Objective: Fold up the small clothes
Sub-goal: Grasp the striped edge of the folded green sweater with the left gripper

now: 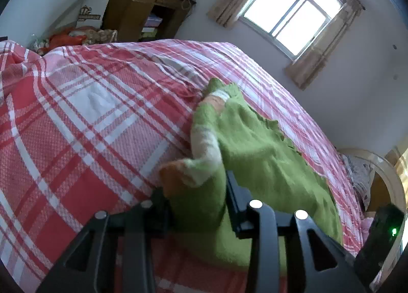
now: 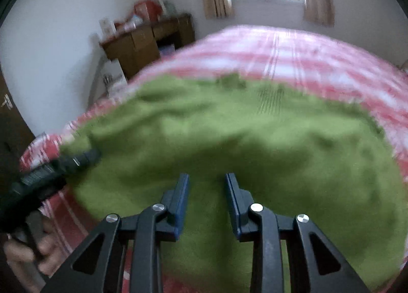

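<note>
Two grippers, both mine, over one green knit garment (image 2: 229, 140) on the red-and-white plaid bedspread (image 1: 84, 119). My left gripper (image 1: 196, 191) is partly closed, with a bunched fold of the green knit filling the gap between its fingers; the orange-and-white striped sleeve (image 1: 204, 147) curls just ahead of its left finger. Whether the pads actually press the cloth, I cannot tell. My right gripper (image 2: 207, 191) hangs over the broad green panel, jaws narrowly apart, only flat knit showing through the gap, nothing pinched. That view is blurred. From it my left gripper's black body shows far left at the garment's left edge, my hand (image 2: 28, 249) wrapped around its handle below. Beyond the bed: wooden desk (image 1: 142, 4) ahead-left, curtained window (image 1: 293, 10) ahead-right.
</note>
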A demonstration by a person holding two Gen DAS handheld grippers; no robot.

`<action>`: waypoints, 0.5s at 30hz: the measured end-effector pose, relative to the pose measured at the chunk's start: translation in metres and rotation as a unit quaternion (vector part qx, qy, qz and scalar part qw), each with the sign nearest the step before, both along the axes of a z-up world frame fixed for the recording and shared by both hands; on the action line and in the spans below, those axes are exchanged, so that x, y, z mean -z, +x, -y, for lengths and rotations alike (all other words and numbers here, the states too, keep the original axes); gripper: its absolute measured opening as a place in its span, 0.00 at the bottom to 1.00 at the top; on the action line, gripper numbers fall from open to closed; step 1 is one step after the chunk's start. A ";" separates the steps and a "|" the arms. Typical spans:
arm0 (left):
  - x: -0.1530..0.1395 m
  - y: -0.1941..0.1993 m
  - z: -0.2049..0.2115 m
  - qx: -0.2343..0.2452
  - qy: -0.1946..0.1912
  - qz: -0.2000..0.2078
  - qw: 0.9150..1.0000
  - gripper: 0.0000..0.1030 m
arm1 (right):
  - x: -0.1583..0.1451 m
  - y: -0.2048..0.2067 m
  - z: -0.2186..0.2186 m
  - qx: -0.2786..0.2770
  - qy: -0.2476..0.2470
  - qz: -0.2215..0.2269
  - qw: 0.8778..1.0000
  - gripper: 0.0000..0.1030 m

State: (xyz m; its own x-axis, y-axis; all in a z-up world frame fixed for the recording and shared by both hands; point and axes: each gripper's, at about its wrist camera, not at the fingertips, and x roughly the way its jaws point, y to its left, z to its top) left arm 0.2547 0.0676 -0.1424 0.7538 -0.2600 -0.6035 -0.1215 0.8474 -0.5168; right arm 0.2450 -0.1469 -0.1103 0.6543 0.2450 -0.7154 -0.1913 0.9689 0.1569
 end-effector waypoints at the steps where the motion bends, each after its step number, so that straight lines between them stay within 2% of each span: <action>1: 0.000 0.001 0.000 -0.002 -0.001 0.003 1.000 0.38 | -0.004 -0.001 0.000 -0.004 0.001 0.002 1.000 0.29; 3: 0.000 0.004 0.001 -0.005 -0.002 0.008 1.000 0.37 | -0.015 0.004 0.001 -0.012 0.006 0.007 1.000 0.29; 5: 0.000 0.006 0.003 0.000 -0.002 0.016 1.000 0.27 | -0.029 0.012 0.001 -0.013 0.017 0.022 1.000 0.29; 8: 0.002 0.001 0.003 -0.001 -0.012 0.022 1.000 0.24 | -0.049 0.040 -0.011 -0.030 0.043 0.024 0.998 0.30; 10: 0.004 -0.001 0.001 -0.003 -0.022 0.024 0.999 0.24 | -0.058 0.064 -0.027 -0.048 0.049 0.022 0.997 0.33; 13: 0.007 -0.002 -0.002 -0.003 -0.036 0.027 0.999 0.24 | -0.058 0.100 -0.063 -0.081 0.040 0.007 0.996 0.47; 15: 0.008 -0.003 -0.003 -0.001 -0.043 0.031 0.999 0.24 | -0.051 0.121 -0.085 -0.093 0.041 -0.010 0.995 0.49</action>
State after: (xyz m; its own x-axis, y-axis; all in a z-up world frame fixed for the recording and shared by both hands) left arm 0.2512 0.0709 -0.1506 0.7895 -0.3062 -0.5319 -0.0896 0.7999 -0.5935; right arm 0.3663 -0.0619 -0.0590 0.5780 0.4196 -0.6999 -0.3627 0.9004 0.2403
